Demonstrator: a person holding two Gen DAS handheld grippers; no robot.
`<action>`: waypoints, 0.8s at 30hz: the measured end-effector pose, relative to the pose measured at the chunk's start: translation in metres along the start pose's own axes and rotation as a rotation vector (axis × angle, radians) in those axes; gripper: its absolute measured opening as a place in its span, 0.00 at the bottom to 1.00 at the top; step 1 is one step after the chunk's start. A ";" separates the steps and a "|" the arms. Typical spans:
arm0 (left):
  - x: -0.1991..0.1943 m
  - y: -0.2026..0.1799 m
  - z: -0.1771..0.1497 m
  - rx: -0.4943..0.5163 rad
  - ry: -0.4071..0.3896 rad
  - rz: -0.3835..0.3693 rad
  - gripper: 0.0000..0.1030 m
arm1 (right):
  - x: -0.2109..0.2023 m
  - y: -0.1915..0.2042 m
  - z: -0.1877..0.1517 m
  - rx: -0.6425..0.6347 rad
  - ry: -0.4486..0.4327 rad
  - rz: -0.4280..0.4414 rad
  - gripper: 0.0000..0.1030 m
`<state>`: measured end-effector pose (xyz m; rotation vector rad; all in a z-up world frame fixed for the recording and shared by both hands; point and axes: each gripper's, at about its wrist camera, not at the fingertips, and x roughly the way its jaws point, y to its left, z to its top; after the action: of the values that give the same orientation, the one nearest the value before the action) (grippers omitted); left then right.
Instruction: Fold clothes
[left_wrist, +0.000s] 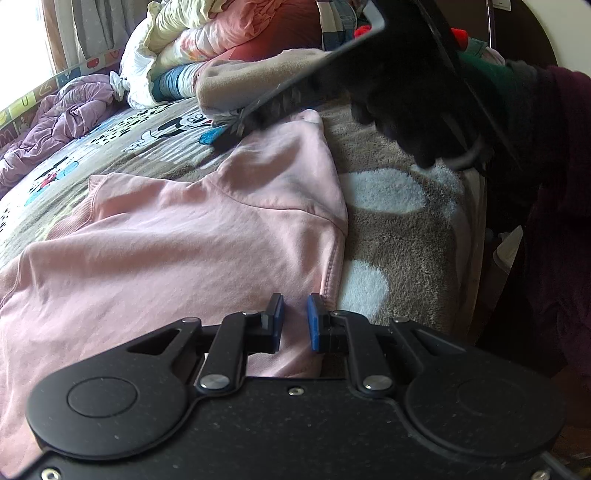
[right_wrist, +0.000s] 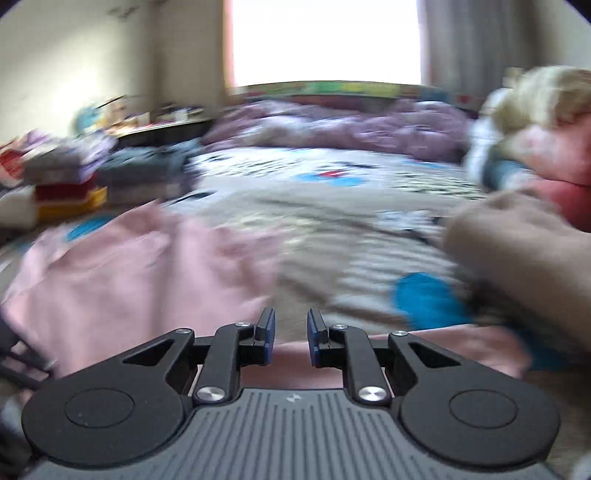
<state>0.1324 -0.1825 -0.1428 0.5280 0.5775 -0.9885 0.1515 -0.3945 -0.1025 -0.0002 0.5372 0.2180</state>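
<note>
The left gripper (left_wrist: 295, 319) sits low over the pink shirt (left_wrist: 177, 251) spread on the bed (left_wrist: 399, 236), jaws parted with shirt fabric between them, near the hem at 3 o'clock. The right gripper (right_wrist: 291, 332), also parted and holding nothing, hovers over the shirt's edge; its view is motion-blurred. A gloved hand (left_wrist: 413, 110) at 1 o'clock holds that gripper's dark body.

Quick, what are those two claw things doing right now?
Left gripper: open, over the pink shirt, holding nothing.
Right gripper: open, holding nothing.
</note>
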 end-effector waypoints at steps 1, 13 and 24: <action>0.000 0.000 0.000 -0.001 0.000 -0.001 0.11 | -0.001 0.010 0.001 -0.029 -0.001 0.035 0.19; -0.001 -0.003 0.000 0.025 -0.002 0.001 0.11 | 0.012 -0.004 0.006 0.109 0.037 -0.013 0.24; -0.020 0.031 0.008 -0.133 -0.004 -0.107 0.51 | 0.038 -0.006 0.065 0.183 -0.028 0.017 0.28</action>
<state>0.1530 -0.1616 -0.1187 0.3799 0.6690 -1.0439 0.2176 -0.3887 -0.0666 0.1848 0.5275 0.1850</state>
